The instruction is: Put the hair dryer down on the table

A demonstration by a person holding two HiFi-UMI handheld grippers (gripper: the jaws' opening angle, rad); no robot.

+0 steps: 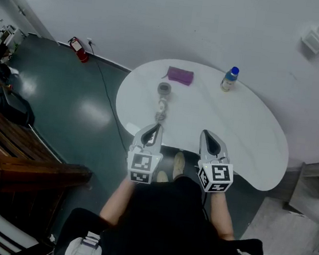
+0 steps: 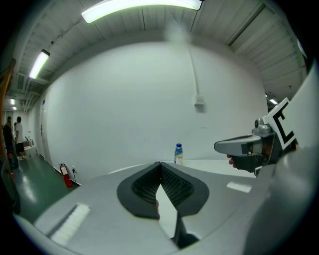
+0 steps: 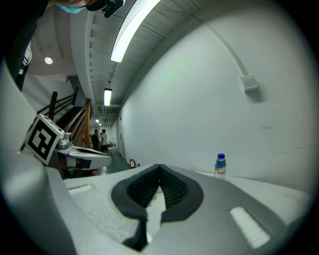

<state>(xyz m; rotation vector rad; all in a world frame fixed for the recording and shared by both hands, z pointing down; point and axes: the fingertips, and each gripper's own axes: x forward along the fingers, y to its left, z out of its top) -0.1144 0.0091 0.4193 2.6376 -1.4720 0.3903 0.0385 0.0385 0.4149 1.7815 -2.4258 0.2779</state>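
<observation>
While the left gripper (image 1: 158,127) and right gripper (image 1: 205,133) both sit closed and empty, the cord (image 1: 159,116) of the hair dryer (image 1: 163,90), just ahead of the left one, could snag and drag it.

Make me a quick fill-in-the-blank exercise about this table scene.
1. The hair dryer lies on the white table, held by ____ gripper.
2. The bottle has a ____ cap.
3. The jaws of the left gripper and the right gripper are ____.
Missing words: neither; blue; shut.
</observation>
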